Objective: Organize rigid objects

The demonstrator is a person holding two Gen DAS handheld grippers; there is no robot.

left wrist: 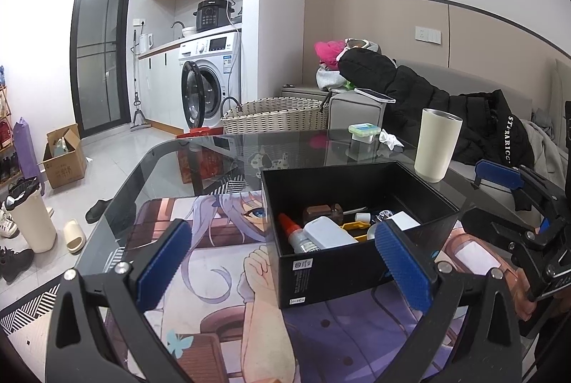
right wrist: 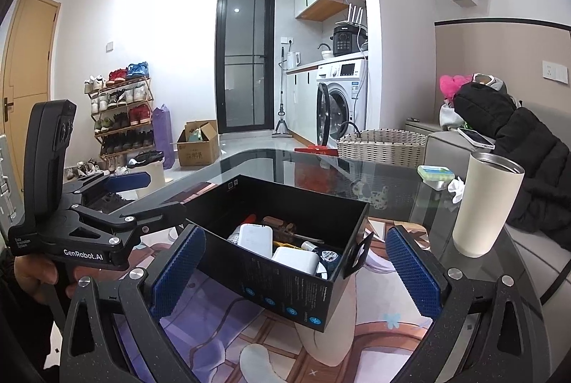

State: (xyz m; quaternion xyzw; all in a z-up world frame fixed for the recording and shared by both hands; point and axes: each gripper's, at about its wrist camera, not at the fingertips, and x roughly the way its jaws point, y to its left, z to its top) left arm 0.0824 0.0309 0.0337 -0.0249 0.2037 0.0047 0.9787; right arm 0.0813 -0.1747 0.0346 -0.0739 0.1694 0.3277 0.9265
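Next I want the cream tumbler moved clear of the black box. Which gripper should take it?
Right, probably. The cream tumbler stands just past the right gripper on its right side, nothing between. The left gripper would have to cross the black box. Both are open.

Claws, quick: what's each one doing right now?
Left claw: open, holding nothing.
Right claw: open, holding nothing.

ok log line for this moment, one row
left gripper: open, empty | right gripper: open, empty | black box: on printed mat, holds small items | cream tumbler: upright on glass table, outside box
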